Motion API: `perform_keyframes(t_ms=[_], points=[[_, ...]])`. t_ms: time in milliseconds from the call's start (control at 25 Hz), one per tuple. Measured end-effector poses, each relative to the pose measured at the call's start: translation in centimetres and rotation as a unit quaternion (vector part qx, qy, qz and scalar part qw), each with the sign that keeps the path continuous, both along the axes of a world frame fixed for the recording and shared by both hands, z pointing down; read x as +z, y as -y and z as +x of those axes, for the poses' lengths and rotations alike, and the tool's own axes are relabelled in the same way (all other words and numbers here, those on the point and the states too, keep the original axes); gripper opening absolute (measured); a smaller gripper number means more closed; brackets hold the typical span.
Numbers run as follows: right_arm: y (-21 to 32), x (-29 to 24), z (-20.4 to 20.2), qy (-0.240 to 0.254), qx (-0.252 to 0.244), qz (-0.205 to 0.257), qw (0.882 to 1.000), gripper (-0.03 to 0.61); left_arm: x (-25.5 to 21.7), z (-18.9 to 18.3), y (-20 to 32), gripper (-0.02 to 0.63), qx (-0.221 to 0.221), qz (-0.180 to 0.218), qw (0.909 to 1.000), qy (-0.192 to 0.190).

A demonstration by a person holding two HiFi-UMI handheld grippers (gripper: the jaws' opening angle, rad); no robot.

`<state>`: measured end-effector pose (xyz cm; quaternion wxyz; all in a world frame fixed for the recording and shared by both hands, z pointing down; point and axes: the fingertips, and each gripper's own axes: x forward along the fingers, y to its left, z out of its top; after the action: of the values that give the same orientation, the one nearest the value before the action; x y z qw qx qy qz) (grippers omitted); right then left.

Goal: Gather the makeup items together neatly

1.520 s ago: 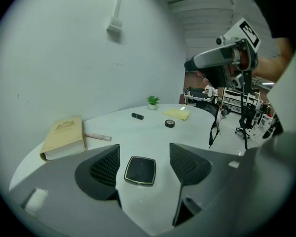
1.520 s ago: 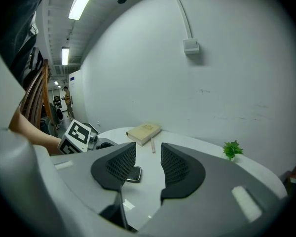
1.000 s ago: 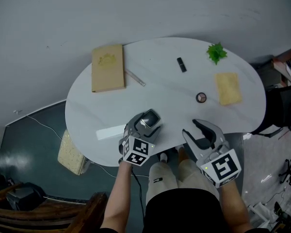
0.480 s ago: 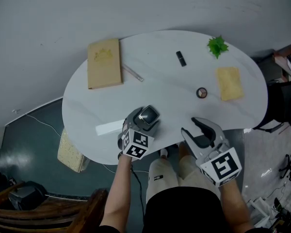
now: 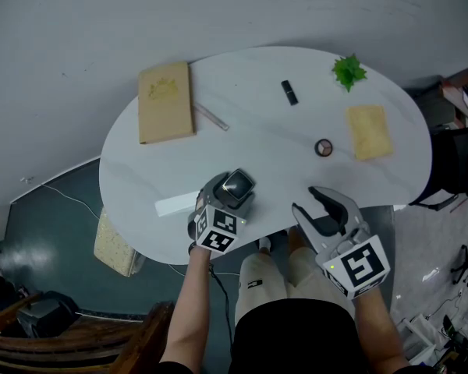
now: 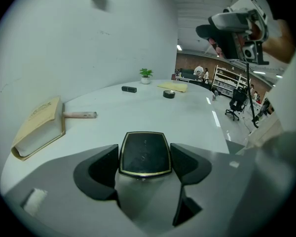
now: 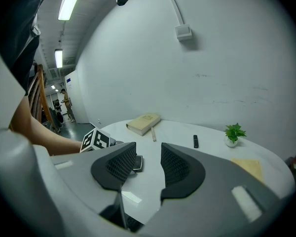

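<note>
A black compact with a gold rim (image 6: pixel 144 149) lies on the white oval table (image 5: pixel 257 142) near its front edge. My left gripper (image 6: pixel 145 163) points steeply down over it. Its jaws have just been closing, and the pads now meet both sides of the compact (image 5: pixel 238 182). My right gripper (image 5: pixel 306 201) hovers open at the table's front right with nothing between its fingers. Farther back lie a black lipstick tube (image 5: pixel 289 93), a small round pot (image 5: pixel 324 147) and a thin pinkish stick (image 5: pixel 212 117).
A tan book (image 5: pixel 166 102) lies at the back left beside the stick. A yellow cloth (image 5: pixel 369 132) and a small green plant (image 5: pixel 349 72) sit at the back right. A white strip (image 5: pixel 175 206) lies left of my left gripper.
My left gripper has sunk a little onto the compact. The right gripper has stayed where it was.
</note>
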<state>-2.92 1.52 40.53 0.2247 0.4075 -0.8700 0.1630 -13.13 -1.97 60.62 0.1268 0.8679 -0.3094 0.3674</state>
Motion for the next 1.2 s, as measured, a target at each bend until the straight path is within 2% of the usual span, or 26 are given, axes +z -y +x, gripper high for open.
perform_keyframes(t_ms=[400, 720, 960, 1200], points=[[0.1, 0.1, 0.5, 0.002, 0.005, -0.001, 1.000, 0.141, 0.0, 0.0, -0.3, 0.321, 0.020, -0.006, 0.9998, 0.007], [0.2, 0.0, 1.1, 0.006, 0.015, 0.001, 1.000, 0.141, -0.7, 0.7, 0.3, 0.321, 0.050, 0.007, 0.9987, 0.013], [0.3, -0.1, 2.0, 0.009, 0.026, 0.004, 1.000, 0.141, -1.3, 2.2, 1.1, 0.321, 0.089, 0.016, 0.9957, 0.018], [0.1, 0.2, 2.7, 0.010, 0.034, 0.002, 0.999, 0.141, -1.8, 3.8, 1.7, 0.321, 0.125, 0.018, 0.9919, 0.008]])
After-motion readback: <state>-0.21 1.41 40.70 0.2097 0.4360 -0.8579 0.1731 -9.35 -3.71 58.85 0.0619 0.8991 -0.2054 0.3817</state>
